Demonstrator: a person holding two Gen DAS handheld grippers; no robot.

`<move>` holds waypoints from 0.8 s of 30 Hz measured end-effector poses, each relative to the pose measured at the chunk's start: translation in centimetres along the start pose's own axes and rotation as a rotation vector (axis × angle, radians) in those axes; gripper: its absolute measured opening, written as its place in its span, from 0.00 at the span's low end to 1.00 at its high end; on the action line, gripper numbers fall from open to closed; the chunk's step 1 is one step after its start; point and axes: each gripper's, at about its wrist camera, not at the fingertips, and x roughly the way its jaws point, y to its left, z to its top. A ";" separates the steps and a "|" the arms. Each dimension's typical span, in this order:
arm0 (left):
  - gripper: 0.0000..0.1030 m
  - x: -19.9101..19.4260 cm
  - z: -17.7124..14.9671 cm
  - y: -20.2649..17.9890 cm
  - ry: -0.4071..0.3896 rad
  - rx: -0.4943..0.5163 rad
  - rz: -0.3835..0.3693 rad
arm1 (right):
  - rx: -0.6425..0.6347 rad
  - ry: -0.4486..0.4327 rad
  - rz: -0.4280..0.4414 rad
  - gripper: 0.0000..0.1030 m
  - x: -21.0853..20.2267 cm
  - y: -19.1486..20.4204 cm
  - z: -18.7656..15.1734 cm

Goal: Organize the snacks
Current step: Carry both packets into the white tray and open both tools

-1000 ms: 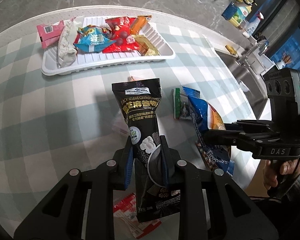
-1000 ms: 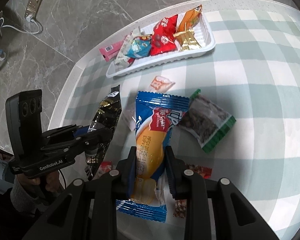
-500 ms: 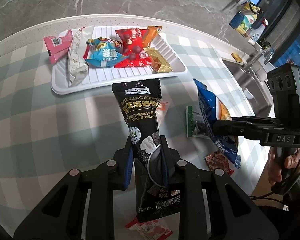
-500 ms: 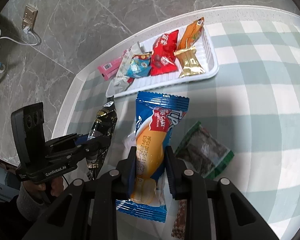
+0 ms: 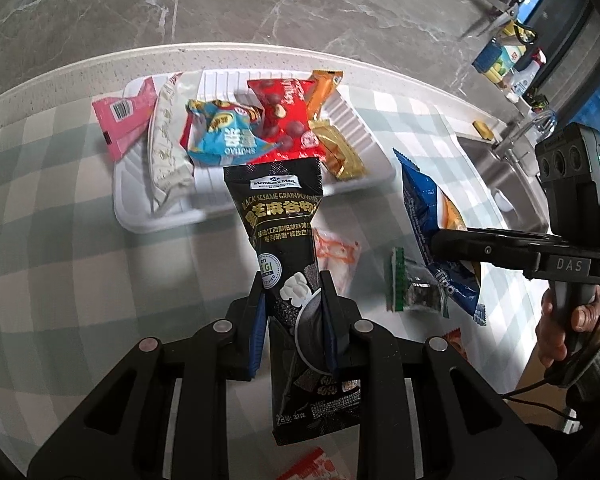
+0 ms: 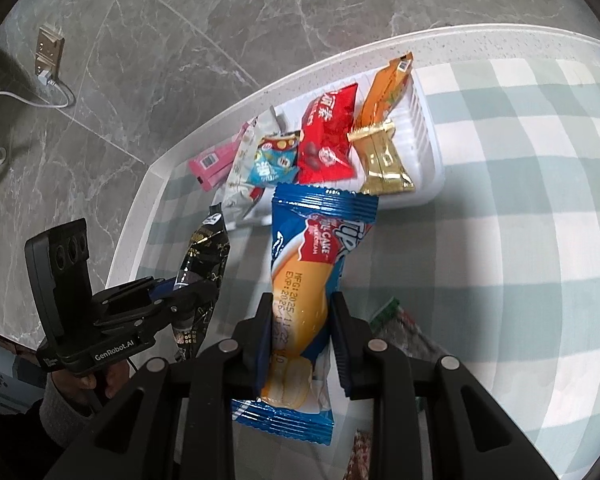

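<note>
Right tongs [image 6: 300, 320] clamped a blue cake packet [image 6: 312, 280] above the checked counter [image 6: 520, 200]. White tray [image 6: 432, 152] beyond held several snacks. Left tongs [image 6: 192, 292] gripped a black pouch [image 6: 204, 248].

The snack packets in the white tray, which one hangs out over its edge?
The pink packet with the barcode, at the white tray's left end; the others lie inside.

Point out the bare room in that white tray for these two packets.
White tray: bare ribbed strip at its right end, past the gold packet, and along the near edge below the blue packet. The left and middle are crowded with overlapping packets.
</note>
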 end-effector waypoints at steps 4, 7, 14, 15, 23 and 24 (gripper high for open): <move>0.21 0.2 1.1 0.5 -0.010 -0.011 0.004 | -0.007 -0.002 -0.001 0.28 0.3 0.1 1.1; 0.21 0.2 2.0 0.8 -0.019 -0.014 0.011 | -0.009 -0.003 0.003 0.28 0.7 0.1 2.0; 0.21 0.6 4.7 2.4 -0.041 -0.032 0.036 | -0.009 -0.009 0.004 0.28 1.6 0.0 4.4; 0.21 0.6 5.0 2.7 -0.045 -0.035 0.039 | -0.009 -0.010 0.004 0.28 1.7 -0.1 4.7; 0.21 1.3 7.8 5.1 -0.055 -0.062 0.066 | 0.013 -0.031 -0.010 0.28 2.5 -1.2 7.5; 0.21 1.4 8.1 5.3 -0.056 -0.063 0.069 | 0.016 -0.033 -0.012 0.28 2.5 -1.5 7.7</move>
